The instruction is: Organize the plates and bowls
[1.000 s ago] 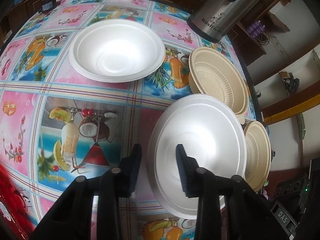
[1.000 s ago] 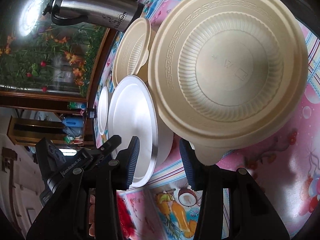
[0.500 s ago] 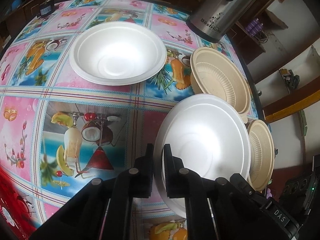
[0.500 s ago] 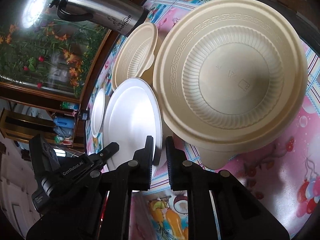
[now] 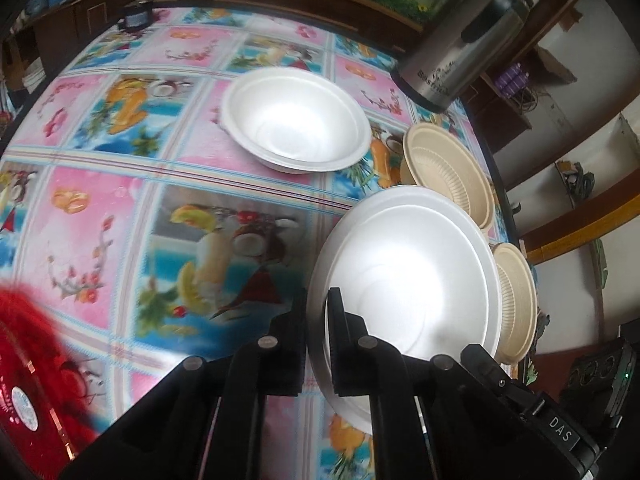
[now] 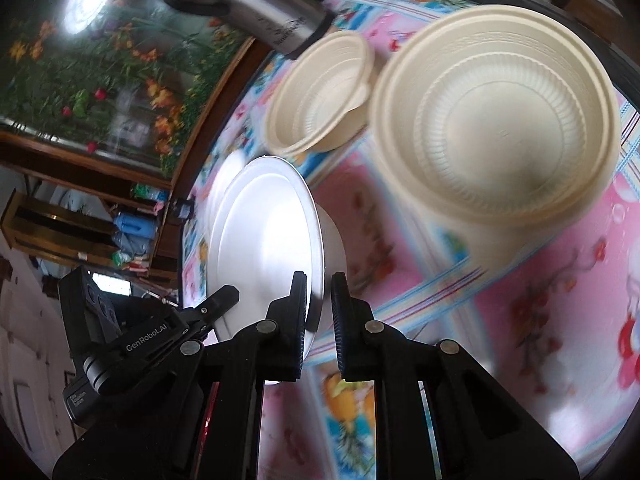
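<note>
White foam bowl, pinched by its rim in both the left gripper and right gripper, hangs over the table; keep it level and centre it above the other white bowl before lowering.

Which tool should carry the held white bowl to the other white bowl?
Probably left: the left tool grips the held white bowl by its rim, and the other white bowl lies straight ahead, unobstructed.
</note>
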